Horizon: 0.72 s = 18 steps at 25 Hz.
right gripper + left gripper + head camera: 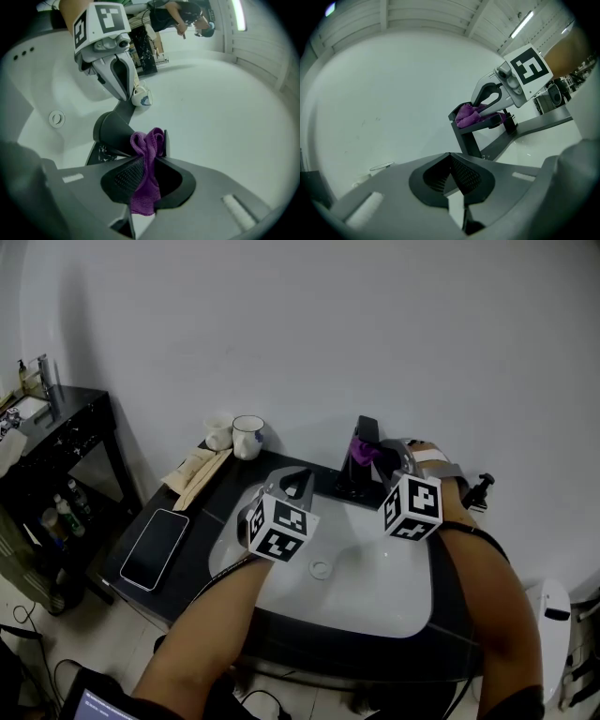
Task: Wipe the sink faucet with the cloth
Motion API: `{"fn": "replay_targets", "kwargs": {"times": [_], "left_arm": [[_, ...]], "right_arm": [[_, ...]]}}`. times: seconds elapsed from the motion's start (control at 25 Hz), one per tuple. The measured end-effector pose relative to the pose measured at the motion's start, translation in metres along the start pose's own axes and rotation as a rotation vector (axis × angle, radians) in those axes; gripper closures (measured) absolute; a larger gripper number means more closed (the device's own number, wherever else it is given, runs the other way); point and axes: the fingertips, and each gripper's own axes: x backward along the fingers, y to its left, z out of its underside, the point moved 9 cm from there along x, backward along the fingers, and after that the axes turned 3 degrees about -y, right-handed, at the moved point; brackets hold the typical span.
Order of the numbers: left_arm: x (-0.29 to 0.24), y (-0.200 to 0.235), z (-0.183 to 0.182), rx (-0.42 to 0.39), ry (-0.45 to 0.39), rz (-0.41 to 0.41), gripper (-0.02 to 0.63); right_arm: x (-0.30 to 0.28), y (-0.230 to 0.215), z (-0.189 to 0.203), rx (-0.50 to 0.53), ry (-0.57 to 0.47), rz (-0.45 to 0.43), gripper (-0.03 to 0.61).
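Head view: two cups [248,437] stand on the dark counter [202,512] at 10 o'clock from the white sink [412,606]; we cannot tell what they hold. The basin shows its drain [322,569] near centre. A phone [156,547] lies flat at 9 o'clock and a black side table [66,427] stands further left against the pale wall [375,324].

The black faucet [361,474] is at 12 o'clock. The right gripper [147,164] has its jaws clamped on the purple cloth [147,140], which is pressed on the faucet top. The left gripper [450,176] hovers over the basin, jaws together.

Only the right gripper view shows a person [180,14] far off.
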Motion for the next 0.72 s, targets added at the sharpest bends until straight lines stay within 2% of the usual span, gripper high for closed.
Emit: {"fn": "replay_targets", "kwargs": {"times": [0.32,0.72], "left_arm": [[-0.001,-0.001,0.002,-0.006,0.013,0.008,0.597],[0.003,-0.011,0.002,-0.012,0.038,0.036,0.597]], "right_arm": [[0.016,0.010,-0.019,0.116,-0.021,-0.026,0.508],[0.063,0.026,-0.041,0.113,-0.082,-0.027,0.509]]}}
